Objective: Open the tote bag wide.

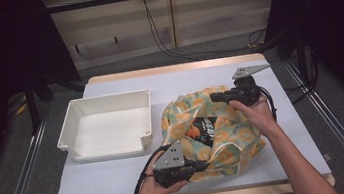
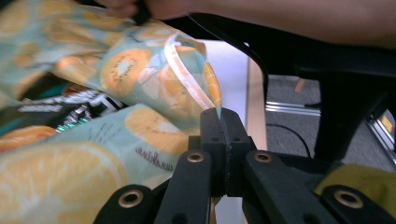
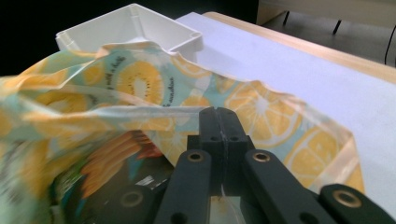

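Nearest the counter's front edge, the left gripper [image 1: 197,167] lies low over the pale counter [image 1: 120,177], held in the person's left hand [image 1: 154,190]. Its fingers are fully closed on the near rim of a fabric bag [image 1: 227,145] printed with orange slices on a light teal ground; in the left gripper view the pale edge binding [image 2: 187,77] of the bag runs down into the seam between the closed fingers [image 2: 212,128].

The bag sits on the right half of the counter, its mouth spread open between the two grippers. Inside the opening lies a dark packet [image 1: 207,127] with orange print, seen also in the right gripper view [image 3: 116,182] below the rim.

At the far side of the bag, the right gripper [image 1: 215,97], held in the right hand [image 1: 255,111], points leftward at the bag's far rim. Its fingers are likewise pressed together, with the rim fabric [image 3: 154,112] pinched at their tips and a thin pale strip showing in the seam between them.

Left of the bag, just beside it, a white rectangular tray [image 1: 70,121] rests on the counter. Beyond the counter's far edge, black cables [image 1: 162,37] trail across the floor.
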Available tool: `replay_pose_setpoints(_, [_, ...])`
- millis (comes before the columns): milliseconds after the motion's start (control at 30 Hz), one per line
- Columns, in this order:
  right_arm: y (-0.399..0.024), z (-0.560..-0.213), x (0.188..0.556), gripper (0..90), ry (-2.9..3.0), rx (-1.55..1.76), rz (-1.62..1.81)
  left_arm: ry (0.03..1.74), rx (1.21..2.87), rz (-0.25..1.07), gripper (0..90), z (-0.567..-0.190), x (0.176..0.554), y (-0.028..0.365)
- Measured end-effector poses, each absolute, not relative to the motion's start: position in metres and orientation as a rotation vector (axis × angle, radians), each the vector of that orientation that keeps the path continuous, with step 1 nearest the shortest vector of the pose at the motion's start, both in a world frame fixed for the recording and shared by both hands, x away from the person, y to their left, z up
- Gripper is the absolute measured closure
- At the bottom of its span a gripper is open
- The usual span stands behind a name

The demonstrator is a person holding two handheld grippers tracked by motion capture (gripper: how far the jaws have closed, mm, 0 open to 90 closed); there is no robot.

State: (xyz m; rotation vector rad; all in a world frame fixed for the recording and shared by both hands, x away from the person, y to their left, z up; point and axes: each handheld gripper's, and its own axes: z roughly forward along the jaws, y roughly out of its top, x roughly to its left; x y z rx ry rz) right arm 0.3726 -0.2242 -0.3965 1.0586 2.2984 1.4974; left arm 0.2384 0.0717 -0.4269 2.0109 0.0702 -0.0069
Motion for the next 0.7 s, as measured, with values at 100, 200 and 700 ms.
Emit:
replay_pose_setpoints(100, [-0.223, -0.399, 0.384, 90.0, 2.297, 1.08, 1.498, 0.05, 2.028, -0.034, 90.0, -0.433, 0.232, 0.072])
replay_pose_setpoints(200, [-0.222, -0.404, 0.394, 90.0, 2.283, 1.1, 1.502, 0.03, 2.045, -0.087, 90.0, -0.439, 0.225, 0.071])
replay_pose_setpoints(700, [-0.221, -0.428, 0.419, 87.6, 2.259, 1.184, 1.433, 0.027, 2.068, -0.122, 84.8, -0.452, 0.22, 0.067])
